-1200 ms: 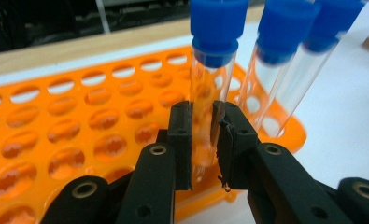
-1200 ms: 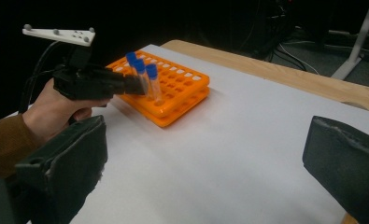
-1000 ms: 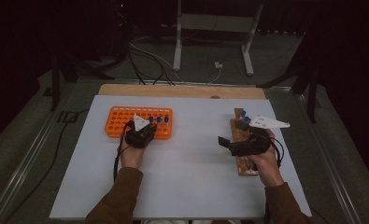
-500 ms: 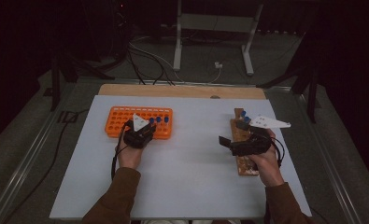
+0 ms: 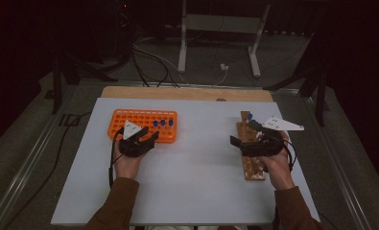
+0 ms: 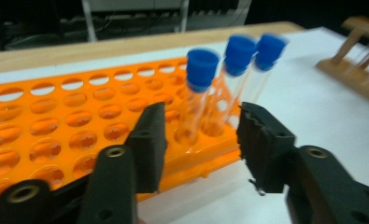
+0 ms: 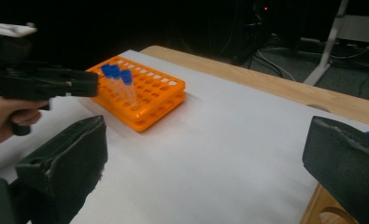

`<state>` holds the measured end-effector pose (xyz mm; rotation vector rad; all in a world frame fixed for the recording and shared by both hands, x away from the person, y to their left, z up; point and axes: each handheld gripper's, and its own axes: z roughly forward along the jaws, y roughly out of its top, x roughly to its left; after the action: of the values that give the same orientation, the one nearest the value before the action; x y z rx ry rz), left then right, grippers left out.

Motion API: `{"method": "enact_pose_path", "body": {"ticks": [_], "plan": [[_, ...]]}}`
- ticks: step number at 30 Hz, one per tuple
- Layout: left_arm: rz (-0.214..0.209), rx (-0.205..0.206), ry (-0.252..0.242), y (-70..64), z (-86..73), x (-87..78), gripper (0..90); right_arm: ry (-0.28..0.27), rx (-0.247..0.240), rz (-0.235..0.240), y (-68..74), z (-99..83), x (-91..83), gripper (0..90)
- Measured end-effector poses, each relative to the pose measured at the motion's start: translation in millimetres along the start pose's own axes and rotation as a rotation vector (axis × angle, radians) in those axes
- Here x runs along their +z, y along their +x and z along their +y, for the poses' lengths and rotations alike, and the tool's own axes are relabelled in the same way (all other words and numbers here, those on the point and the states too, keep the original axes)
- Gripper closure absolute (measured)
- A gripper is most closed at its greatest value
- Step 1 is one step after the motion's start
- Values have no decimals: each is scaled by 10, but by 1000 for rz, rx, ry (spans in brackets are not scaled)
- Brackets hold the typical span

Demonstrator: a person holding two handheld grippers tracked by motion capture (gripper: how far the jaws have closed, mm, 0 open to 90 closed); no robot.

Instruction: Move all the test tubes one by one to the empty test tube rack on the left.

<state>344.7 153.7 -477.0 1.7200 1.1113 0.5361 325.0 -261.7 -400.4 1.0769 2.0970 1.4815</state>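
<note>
An orange tube rack lies at the left of the white table, with three blue-capped clear tubes standing near its right front corner. My left gripper is open just in front of the rack. In the left gripper view its jaws stand either side of the nearest tubes without touching them. My right gripper is wide open over a wooden rack at the right, pointing left with nothing in it. A blue-capped tube stands at the wooden rack's far end.
A bare wooden strip runs along the table's far edge. Beyond it are cables and a metal stand on the dark floor. In the right gripper view the orange rack and the left gripper are across open white tabletop.
My left hand has shifted slightly to the left in front of the orange rack. The right hand has hardly moved.
</note>
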Motion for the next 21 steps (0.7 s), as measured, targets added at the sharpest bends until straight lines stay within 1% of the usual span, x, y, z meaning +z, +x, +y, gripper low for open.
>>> {"method": "enact_pose_path", "body": {"ticks": [1,2,4,5,6,7,11,13,15,17,19,21], "plan": [[-7,-3,-11,-8,2,-41,504,-2,2,-4,-5,2,-2,4],[-21,-7,-22,-16,3,-78,492,-3,-5,-15,-7,5,-3,4],[-26,-11,-30,-39,12,-143,408,-2,-22,-36,-2,15,-8,4],[-36,-5,-36,-48,14,-176,380,-5,-25,-40,-4,19,-12,4],[-41,-5,-42,-62,14,-209,371,-7,-23,-40,-10,23,-15,4],[-40,0,-46,-76,13,-241,344,-10,-20,-41,-18,24,-18,4],[-20,5,-49,-130,-10,-339,185,-15,-10,-58,-78,27,-29,4],[-17,4,-48,-135,-29,-384,162,-19,-1,-65,-111,28,-40,4],[-11,-2,-49,-134,-38,-423,103,-24,5,-81,-155,29,-58,4],[5,-3,-46,-131,-26,-441,37,-32,15,-94,-204,30,-81,4],[3,2,-47,-133,-16,-444,7,-35,22,-111,-255,23,-99,5],[1,2,-50,-137,-9,-443,7,-33,32,-130,-311,5,-108,19]]}}
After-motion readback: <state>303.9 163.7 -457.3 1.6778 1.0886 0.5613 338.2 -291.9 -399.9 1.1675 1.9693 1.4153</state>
